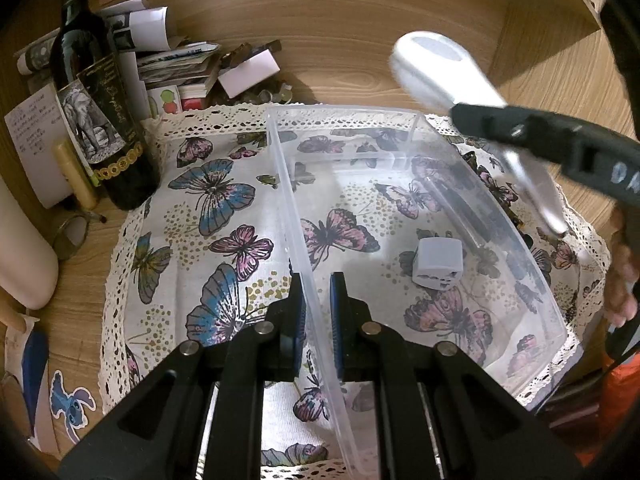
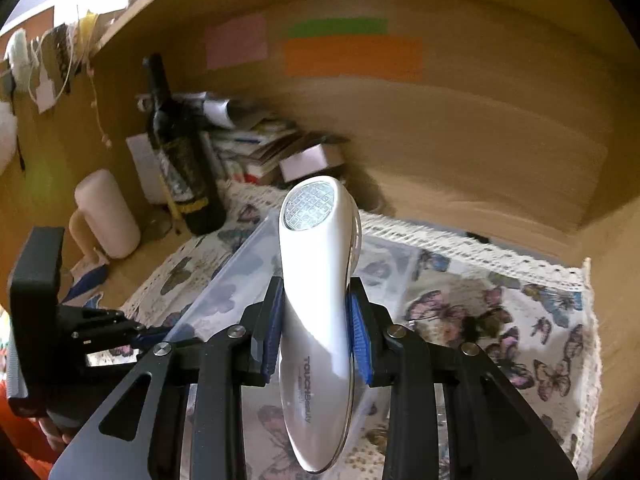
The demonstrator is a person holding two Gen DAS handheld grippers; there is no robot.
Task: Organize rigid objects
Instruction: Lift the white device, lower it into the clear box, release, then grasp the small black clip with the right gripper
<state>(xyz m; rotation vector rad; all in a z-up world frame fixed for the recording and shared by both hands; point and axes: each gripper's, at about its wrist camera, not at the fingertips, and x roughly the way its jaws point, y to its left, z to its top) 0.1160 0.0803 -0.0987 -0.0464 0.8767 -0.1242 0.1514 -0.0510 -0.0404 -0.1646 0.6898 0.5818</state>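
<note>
A clear plastic bin (image 1: 500,216) stands on a butterfly cloth (image 1: 208,216). My left gripper (image 1: 318,312) is shut on the bin's left wall, one finger on each side. A small white cube adapter (image 1: 438,262) lies inside the bin. My right gripper (image 2: 318,332) is shut on a white handheld beauty device (image 2: 316,280) and holds it in the air above the bin (image 2: 236,276). In the left wrist view the device (image 1: 440,68) hangs over the bin's far right corner, with the right gripper (image 1: 520,132) around its middle.
A dark wine bottle (image 1: 104,120) stands at the left of the cloth, with papers and small boxes (image 1: 176,64) behind it. A pale cylinder (image 1: 24,248) stands at far left. Wooden walls (image 1: 360,40) enclose the desk at back and right.
</note>
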